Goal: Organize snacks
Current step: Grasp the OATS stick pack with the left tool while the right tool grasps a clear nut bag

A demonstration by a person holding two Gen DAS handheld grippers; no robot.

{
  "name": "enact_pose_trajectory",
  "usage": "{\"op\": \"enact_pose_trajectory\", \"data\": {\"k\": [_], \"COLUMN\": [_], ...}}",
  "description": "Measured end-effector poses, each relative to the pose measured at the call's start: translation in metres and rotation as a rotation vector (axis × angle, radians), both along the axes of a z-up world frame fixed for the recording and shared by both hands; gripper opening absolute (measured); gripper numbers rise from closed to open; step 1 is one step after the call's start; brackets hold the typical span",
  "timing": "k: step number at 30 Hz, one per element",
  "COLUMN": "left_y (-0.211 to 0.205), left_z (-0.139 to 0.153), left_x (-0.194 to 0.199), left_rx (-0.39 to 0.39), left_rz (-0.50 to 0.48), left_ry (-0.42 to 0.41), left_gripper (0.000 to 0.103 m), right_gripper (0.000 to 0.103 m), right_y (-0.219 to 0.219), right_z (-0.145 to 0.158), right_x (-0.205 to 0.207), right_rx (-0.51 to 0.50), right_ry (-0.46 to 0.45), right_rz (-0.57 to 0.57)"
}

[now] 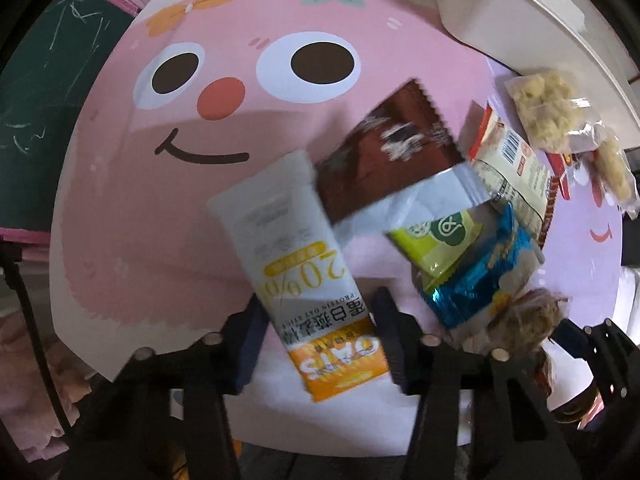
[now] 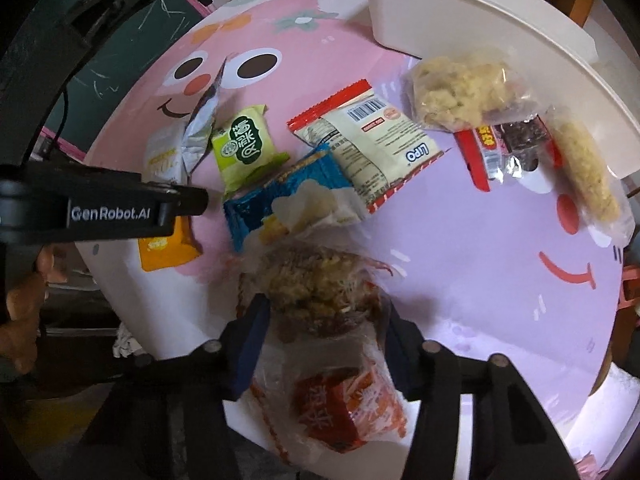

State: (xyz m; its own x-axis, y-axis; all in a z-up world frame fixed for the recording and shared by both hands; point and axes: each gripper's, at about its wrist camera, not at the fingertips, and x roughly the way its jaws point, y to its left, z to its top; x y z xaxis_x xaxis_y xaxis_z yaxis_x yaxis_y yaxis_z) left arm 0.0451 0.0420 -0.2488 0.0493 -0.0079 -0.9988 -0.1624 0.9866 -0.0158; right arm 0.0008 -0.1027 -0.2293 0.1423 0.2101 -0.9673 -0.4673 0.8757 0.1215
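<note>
The left claw is set narrow about the lower, orange-printed half of the oat bar packet, one finger at each long edge; contact looks made, though blur leaves this unsure. The right claw is likewise drawn narrow around the clear bag of crisped rice cake, which lies at the near edge of the tabletop.

Both items are judged light. The oat bar packet is slick film over a stiff bar, so it is best gripped across its width near the middle, away from the crimped ends. The rice cake bag is judged crumbly and loose-skinned; it is best taken by the solid cake, with gentle pressure.

The red label end of that bag, the white bin and the full spread of remaining snacks are shown only in the right wrist view. The brown wrapper lying over the oat bar packet is shown flat only in the left wrist view.
</note>
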Motion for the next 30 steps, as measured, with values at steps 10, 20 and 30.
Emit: {"op": "enact_pose_trajectory", "data": {"k": [10, 20, 30], "left_y": [0.012, 0.002, -0.035], "left_z": [0.013, 0.079, 0.16], "left_x": [-0.021, -0.033, 0.008], "left_rx": [-0.001, 0.019, 0.011], "left_rz": [-0.008, -0.065, -0.192], "left_ry": [-0.004, -0.15, -0.36], "left_gripper": [0.035, 0.035, 0.035], "right_gripper": [0.049, 0.049, 0.049], "right_y": [-0.01, -0.025, -0.057], "right_z": [0.013, 0.066, 0.136], "right_x": [-0.001, 0.003, 0.029], "right_rx": [0.072, 0.137, 0.187], "right_ry": [-0.02, -0.112, -0.252], "right_rz": [-0.016, -0.049, -0.147]}}
